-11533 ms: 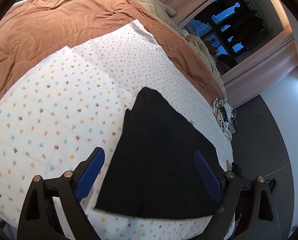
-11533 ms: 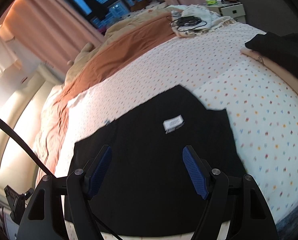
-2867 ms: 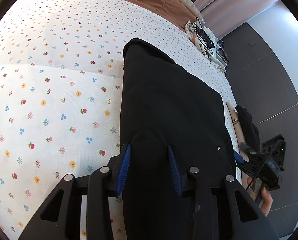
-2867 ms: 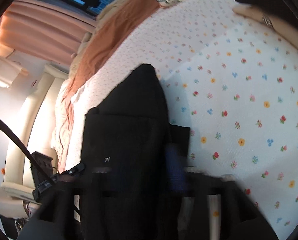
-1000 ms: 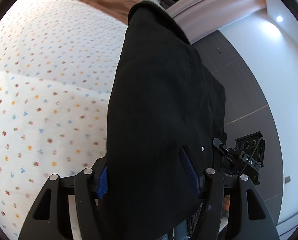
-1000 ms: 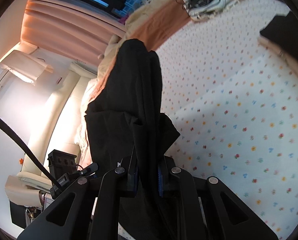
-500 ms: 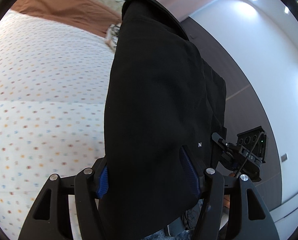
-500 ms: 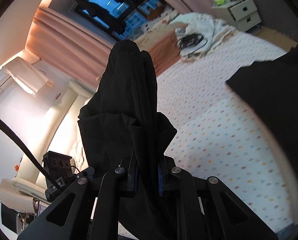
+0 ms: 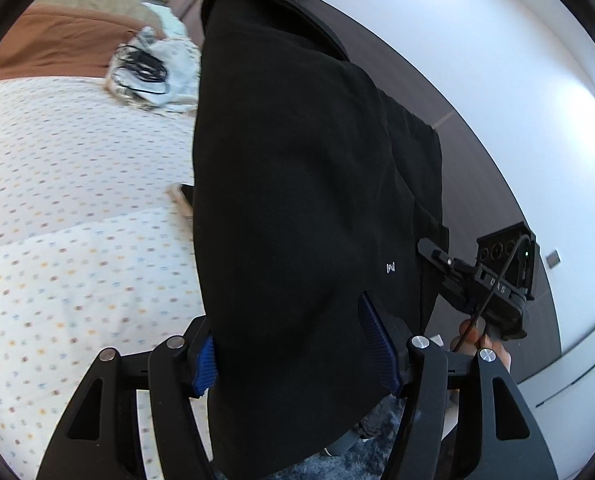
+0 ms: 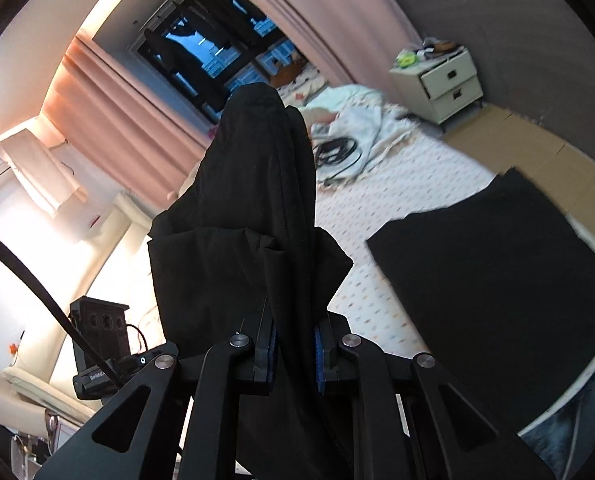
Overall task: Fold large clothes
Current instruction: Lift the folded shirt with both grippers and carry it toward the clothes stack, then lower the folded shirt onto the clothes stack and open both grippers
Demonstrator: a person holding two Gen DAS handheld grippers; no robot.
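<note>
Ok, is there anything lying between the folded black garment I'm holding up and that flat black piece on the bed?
Nothing visible. The black garment hangs clamped in the right gripper and the left gripper. Between it and the flat black piece shows only bare dotted sheet. The tangled cables lie farther back.

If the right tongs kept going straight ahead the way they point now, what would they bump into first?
The right tongs are shut on the folded black garment, which hides the line ahead. Beyond it probably lies the flower-print bed sheet, near the pile of white cloth with black cables, though depth is unclear.
</note>
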